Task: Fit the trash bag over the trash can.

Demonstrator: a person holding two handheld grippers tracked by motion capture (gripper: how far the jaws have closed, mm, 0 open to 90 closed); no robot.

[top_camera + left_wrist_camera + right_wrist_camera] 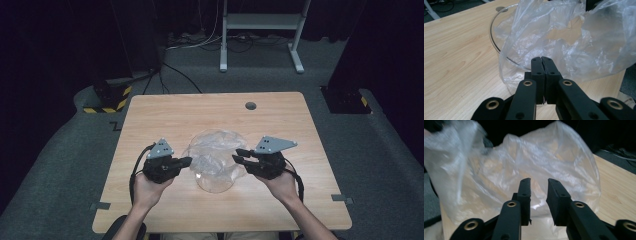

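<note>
High view places the crumpled clear plastic bag [212, 155] over a round clear glass bowl [216, 184] at mid-table, where I keep my left gripper [186, 161] pressed together, seemingly pinching film, my right gripper [240, 155] spread, needing closure on the opposite edge.

Your left gripper [186, 161] and right gripper [239, 155], matte black, each topped by a grey three-cornered plate (small holes drilled through), brass-ringed pivots on the arms, black cables trailing back, your forearms unsleeved
</note>
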